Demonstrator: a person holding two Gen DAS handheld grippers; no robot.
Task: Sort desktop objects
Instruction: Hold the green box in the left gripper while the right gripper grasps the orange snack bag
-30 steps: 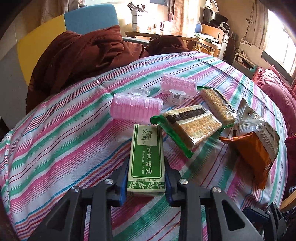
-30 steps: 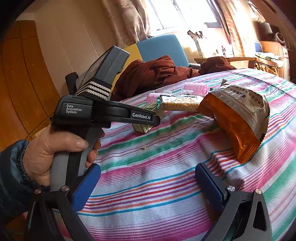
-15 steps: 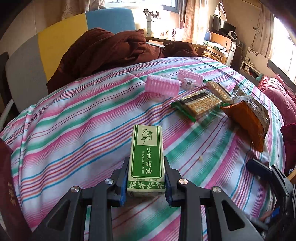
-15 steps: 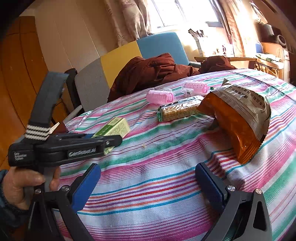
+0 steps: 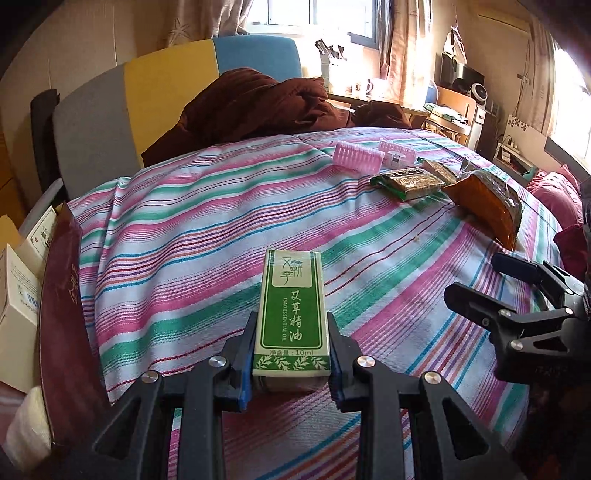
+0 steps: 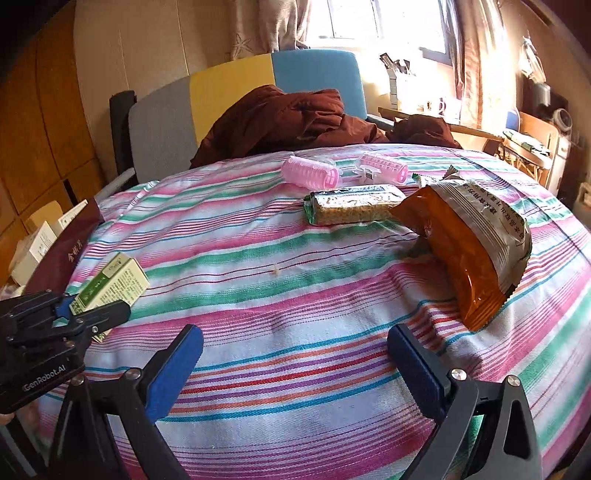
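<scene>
while the left tool (image 5: 291, 354) pinches the green box (image 5: 291, 314), hiding its base, the right tool (image 6: 295, 369) gapes empty.

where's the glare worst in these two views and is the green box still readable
Left wrist view: the window at the right edge is blown out, yet the green box in the left tool reads sharply. Right wrist view: glare sits at the top window; the box is small, its print illegible.
</scene>
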